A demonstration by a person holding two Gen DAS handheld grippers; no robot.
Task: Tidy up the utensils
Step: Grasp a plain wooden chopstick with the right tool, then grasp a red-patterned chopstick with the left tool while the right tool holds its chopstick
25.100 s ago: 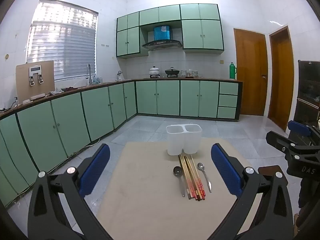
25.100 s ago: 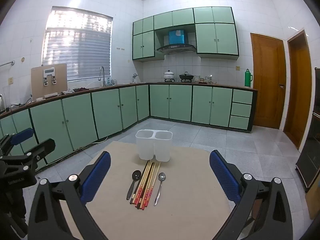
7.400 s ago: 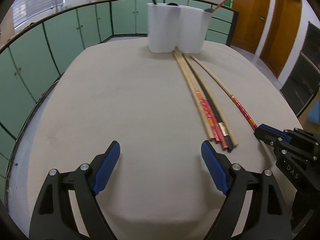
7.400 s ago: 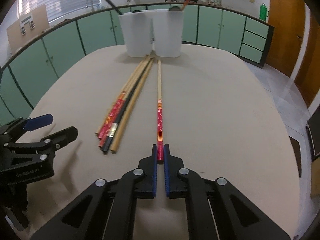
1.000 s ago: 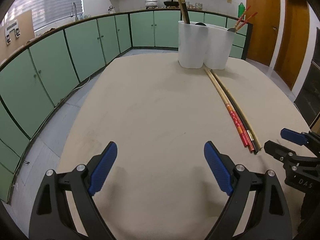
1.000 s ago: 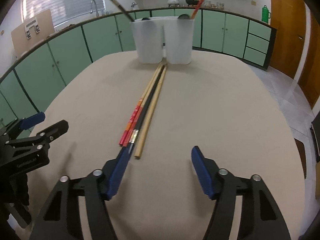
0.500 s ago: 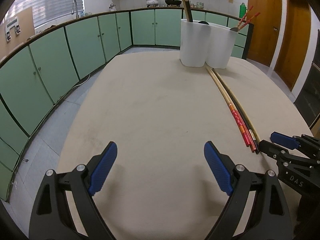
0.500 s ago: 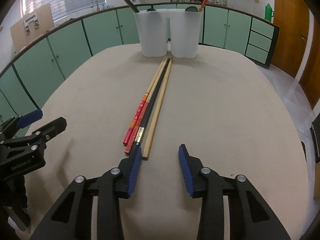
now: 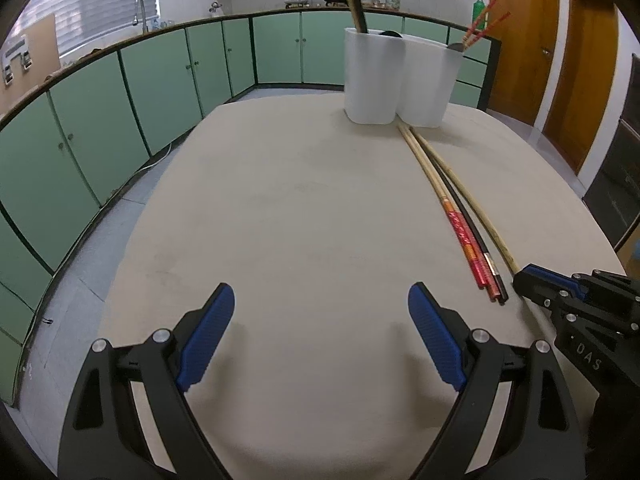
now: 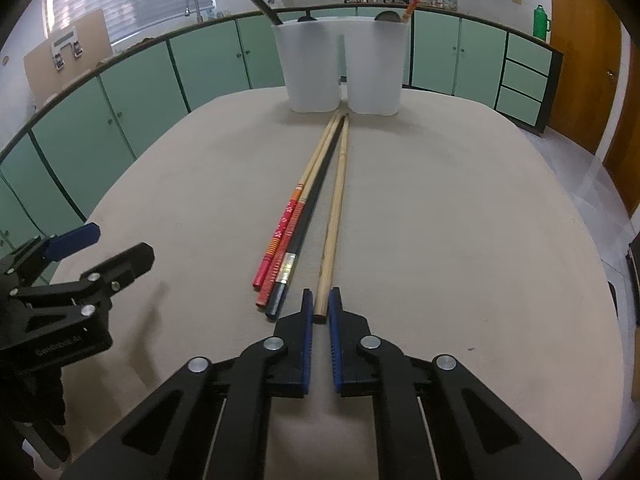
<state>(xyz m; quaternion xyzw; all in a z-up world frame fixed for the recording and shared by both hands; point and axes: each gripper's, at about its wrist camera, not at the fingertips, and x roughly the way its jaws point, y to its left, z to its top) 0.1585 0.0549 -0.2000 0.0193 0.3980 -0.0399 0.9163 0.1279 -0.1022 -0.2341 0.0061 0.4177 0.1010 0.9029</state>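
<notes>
Wooden chopstick (image 10: 334, 216) — matt tabletop (image 10: 440, 220).

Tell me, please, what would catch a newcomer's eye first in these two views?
Probably the right tool, its blue fingers nearly closed around the near end of a plain wooden chopstick lying on the beige table. Just left of that stick lie two red-patterned chopsticks and a black one, all pointing at the white two-compartment holder at the far edge, which already holds utensils. The left tool hovers open over bare tabletop.
</notes>
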